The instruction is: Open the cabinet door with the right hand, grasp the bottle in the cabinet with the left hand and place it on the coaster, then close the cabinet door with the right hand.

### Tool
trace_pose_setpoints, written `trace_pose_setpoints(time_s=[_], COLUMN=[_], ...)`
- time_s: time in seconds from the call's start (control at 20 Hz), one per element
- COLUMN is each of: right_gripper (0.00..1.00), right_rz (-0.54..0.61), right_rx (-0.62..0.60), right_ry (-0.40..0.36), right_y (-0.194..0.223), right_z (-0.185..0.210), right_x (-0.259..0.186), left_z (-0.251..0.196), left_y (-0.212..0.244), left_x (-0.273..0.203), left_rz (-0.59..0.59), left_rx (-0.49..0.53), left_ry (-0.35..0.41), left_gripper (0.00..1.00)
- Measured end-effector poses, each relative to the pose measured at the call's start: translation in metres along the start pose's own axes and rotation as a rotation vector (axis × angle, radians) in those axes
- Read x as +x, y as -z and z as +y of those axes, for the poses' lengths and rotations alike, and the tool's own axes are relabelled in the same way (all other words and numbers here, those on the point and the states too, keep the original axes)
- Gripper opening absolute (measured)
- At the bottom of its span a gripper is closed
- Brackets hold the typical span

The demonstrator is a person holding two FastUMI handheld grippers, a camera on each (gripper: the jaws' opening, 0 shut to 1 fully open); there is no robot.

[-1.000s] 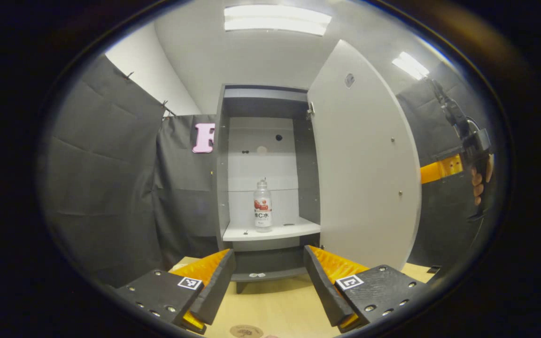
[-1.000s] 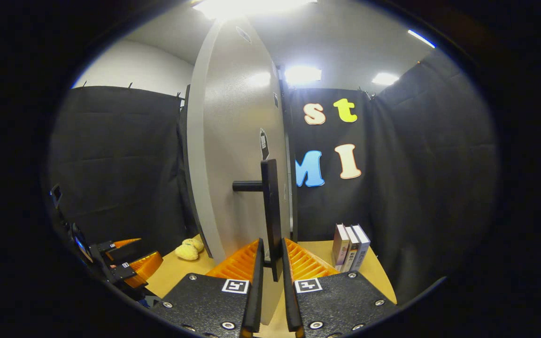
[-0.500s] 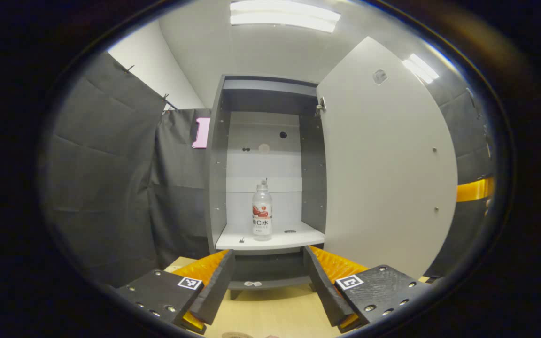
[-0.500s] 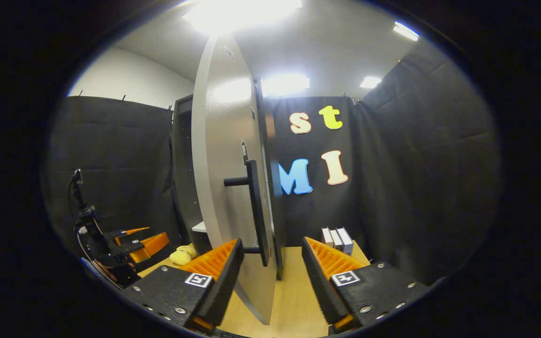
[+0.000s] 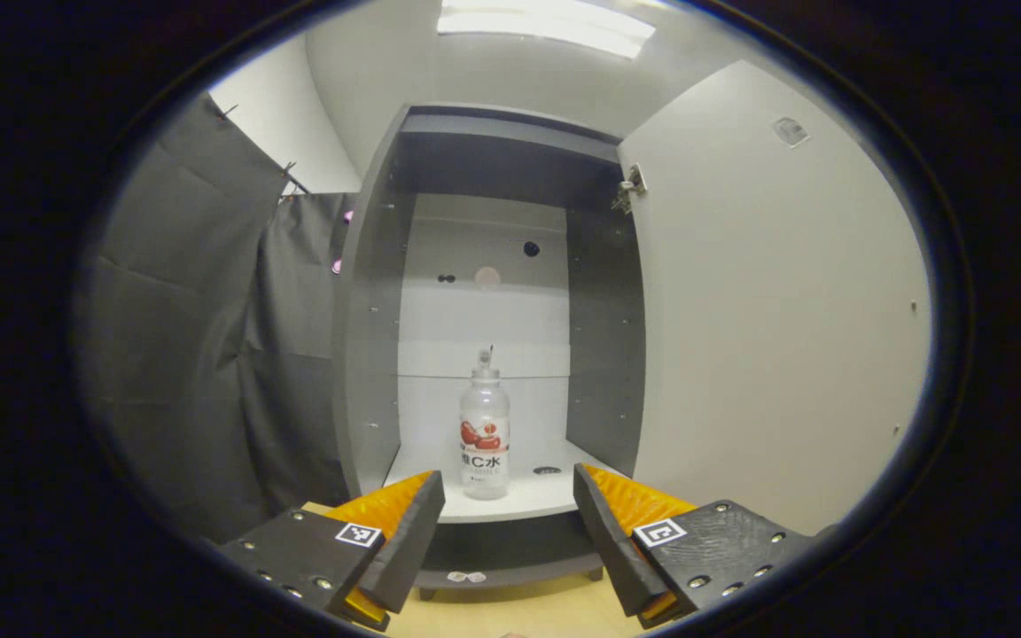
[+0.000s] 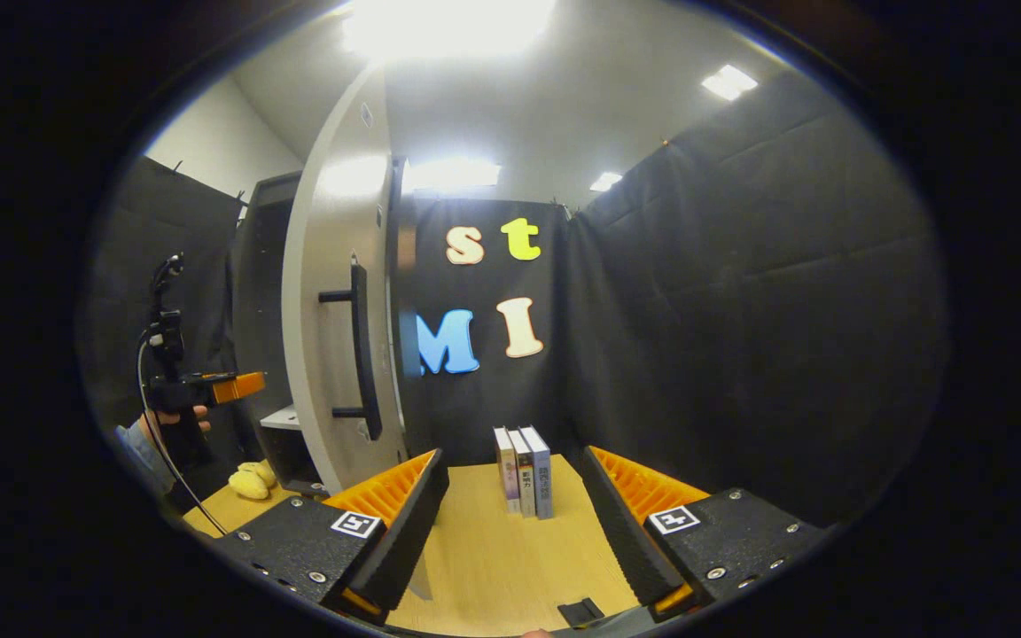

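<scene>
Cabinet door stood wide open; bottle upright on cabinet shelf. Left gripper faced it, jaws spread, empty. Right gripper jaws spread, clear of door handle

right hand-held gripper: released door handle, fingers now spread, backed off | cabinet door: swung wider, fills frame right | left hand-held gripper: nearer cabinet | bottle: larger, lower centre

Black cloth walls — ceiling lights — wooden tabletop.
</scene>
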State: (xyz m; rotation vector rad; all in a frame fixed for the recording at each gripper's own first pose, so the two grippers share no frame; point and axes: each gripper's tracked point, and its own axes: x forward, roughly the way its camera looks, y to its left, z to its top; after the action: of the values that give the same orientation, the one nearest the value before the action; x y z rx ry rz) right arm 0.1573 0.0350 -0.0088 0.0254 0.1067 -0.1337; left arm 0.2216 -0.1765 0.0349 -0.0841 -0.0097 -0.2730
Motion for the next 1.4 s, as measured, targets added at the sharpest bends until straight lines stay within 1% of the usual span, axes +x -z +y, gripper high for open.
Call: trace_pose_setpoints(time_s=[0.05,0.15,0.2,0.3,0.4,0.45,0.5,0.55,0.6,0.65,0.7,0.75,0.9,1.05,1.2,1.25,1.3,1.4], right_gripper=[0.94,0.94,0.94,0.94,0.94,0.94,0.94,0.94,0.94,0.94,0.94,0.94,0.94,0.94,0.94,0.94,0.94,0.94], right_rz=[0.005,0.015,0.021,0.028,0.039,0.044,0.048,0.052,0.057,0.063,0.068,0.075,0.089,0.099,0.106,0.106,0.107,0.106], right_rx=[-0.005,-0.021,-0.027,-0.033,-0.040,-0.041,-0.042,-0.043,-0.044,-0.046,-0.048,-0.048,-0.030,-0.016,-0.003,-0.001,0.000,0.002], right_ry=[0.024,0.069,0.088,0.113,0.131,0.140,0.147,0.154,0.159,0.163,0.170,0.178,0.188,0.196,0.197,0.196,0.195,0.185], right_y=[0.003,0.011,0.013,0.017,0.021,0.024,0.026,0.027,0.030,0.032,0.033,0.035,0.040,0.043,0.046,0.045,0.046,0.046], right_z=[-0.003,-0.008,-0.008,-0.008,-0.007,-0.006,-0.005,-0.004,-0.002,0.000,0.000,0.000,0.003,0.003,0.002,0.002,0.001,0.002], right_x=[-0.001,-0.004,-0.007,-0.009,-0.008,-0.009,-0.008,-0.008,-0.006,-0.005,-0.003,-0.003,-0.001,0.002,0.004,0.003,0.004,0.005], left_z=[0.000,-0.001,0.002,0.008,0.013,0.015,0.019,0.020,0.020,0.021,0.021,0.021,0.022,0.018,0.019,0.023,0.026,0.027], left_y=[0.001,0.004,0.008,0.012,0.015,0.016,0.020,0.022,0.025,0.026,0.029,0.033,0.044,0.054,0.053,0.052,0.051,0.052], left_x=[0.010,0.031,0.043,0.065,0.083,0.093,0.103,0.112,0.122,0.131,0.141,0.150,0.170,0.182,0.183,0.183,0.184,0.182], left_rz=[-0.001,0.002,0.004,0.009,0.009,0.013,0.017,0.020,0.025,0.027,0.034,0.045,0.064,0.092,0.094,0.091,0.096,0.098], left_rx=[-0.005,-0.016,-0.019,-0.011,0.001,0.005,0.004,0.003,0.005,0.011,0.019,0.031,0.060,0.082,0.094,0.090,0.080,0.059], left_ry=[0.008,0.025,0.026,0.019,0.015,0.017,0.019,0.025,0.029,0.029,0.037,0.043,0.034,0.034,0.015,0.004,-0.003,-0.007], left_gripper=[0.87,0.87,0.89,0.85,0.85,0.87,0.85,0.85,0.87,0.85,0.85,0.87,0.87,0.87,0.87,0.85,0.74,0.74])
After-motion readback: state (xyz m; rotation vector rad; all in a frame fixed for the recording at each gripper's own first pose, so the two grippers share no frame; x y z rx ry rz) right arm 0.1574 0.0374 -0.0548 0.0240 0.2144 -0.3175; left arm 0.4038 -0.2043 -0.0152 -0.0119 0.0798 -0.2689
